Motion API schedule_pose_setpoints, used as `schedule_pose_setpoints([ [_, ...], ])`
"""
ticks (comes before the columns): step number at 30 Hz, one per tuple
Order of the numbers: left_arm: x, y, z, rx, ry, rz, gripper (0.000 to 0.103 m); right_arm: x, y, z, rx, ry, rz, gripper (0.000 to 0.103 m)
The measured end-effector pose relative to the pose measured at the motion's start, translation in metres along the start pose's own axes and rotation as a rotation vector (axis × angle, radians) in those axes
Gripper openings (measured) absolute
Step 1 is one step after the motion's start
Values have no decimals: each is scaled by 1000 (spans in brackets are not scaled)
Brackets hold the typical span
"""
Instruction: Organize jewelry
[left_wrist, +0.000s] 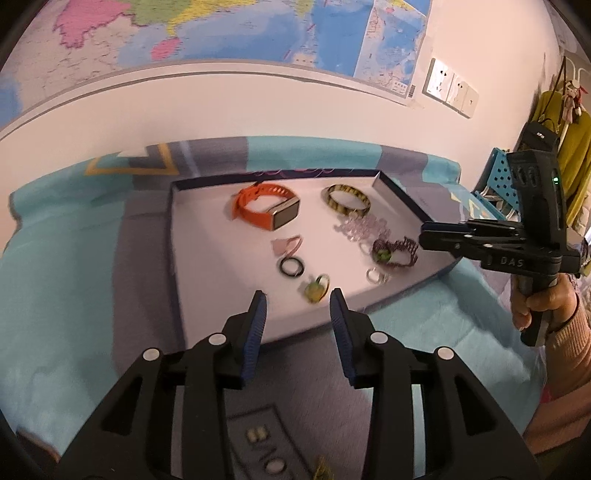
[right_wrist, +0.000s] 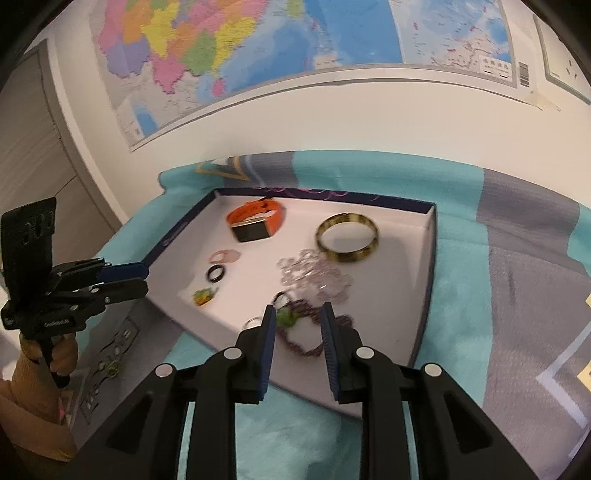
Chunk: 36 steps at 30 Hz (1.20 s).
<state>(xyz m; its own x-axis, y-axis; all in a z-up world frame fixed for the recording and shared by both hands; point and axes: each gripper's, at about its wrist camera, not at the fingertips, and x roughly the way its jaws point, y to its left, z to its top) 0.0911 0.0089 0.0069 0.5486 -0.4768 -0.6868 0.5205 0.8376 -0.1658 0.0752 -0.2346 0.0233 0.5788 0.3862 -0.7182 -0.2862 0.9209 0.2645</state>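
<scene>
The jewelry lies spread across the white floor of a shallow, dark-rimmed box lid (left_wrist: 400, 192), which sits on a teal and grey blanket (left_wrist: 74, 277), likely so that each piece can be seen and picked singly. An orange smartwatch (left_wrist: 266, 208) and a yellow-and-black bangle (left_wrist: 347, 199) lie toward the lid's far edge. A clear pink bead bracelet (left_wrist: 364, 227) lies mid-lid, touching a dark purple beaded bracelet with a green charm (left_wrist: 395, 253) toward the right edge. A black ring (left_wrist: 291, 266), a green-stone ring (left_wrist: 317, 288) and a silver ring (left_wrist: 376, 275) lie near the lid's near edge.

The left claw (left_wrist: 298, 302) hovers above the near edge, jaws apart and empty, the green-stone ring just beyond its tips. The right claw (right_wrist: 297, 319) is also parted with nothing gripped; the purple bracelet shows between its blue pads, but whether they touch it cannot be told.

Only the left view shows a few small pieces on a grey patch (left_wrist: 264, 446) of the blanket before the lid's near edge. Only the right view shows the purple bracelet's full loop and the bangle's hollow.
</scene>
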Motion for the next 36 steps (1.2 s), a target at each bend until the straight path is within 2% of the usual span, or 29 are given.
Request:
schedule_pose_setpoints([
  [7, -22, 7, -26, -28, 16, 34, 36, -1, 38, -15, -65, 25, 95, 27],
  [18, -51, 17, -65, -82, 34, 76, 36, 20, 118, -46, -192, 117, 266, 27],
  [23, -57, 11, -79, -79, 45, 52, 36, 21, 133, -52, -211, 125, 279, 27],
  [28, -54, -9, -91, -14, 62, 10, 35, 21, 131, -56, -183, 130, 267, 27],
  [31, -47, -20, -94, 24, 81, 14, 34, 20, 129, -59, -166, 132, 254, 28],
  [33, -40, -23, -95, 32, 106, 20, 22, 20, 127, -60, -157, 132, 249, 28],
  [36, -34, -25, -98, 36, 125, 29, 14, 21, 124, -62, -140, 130, 245, 30],
])
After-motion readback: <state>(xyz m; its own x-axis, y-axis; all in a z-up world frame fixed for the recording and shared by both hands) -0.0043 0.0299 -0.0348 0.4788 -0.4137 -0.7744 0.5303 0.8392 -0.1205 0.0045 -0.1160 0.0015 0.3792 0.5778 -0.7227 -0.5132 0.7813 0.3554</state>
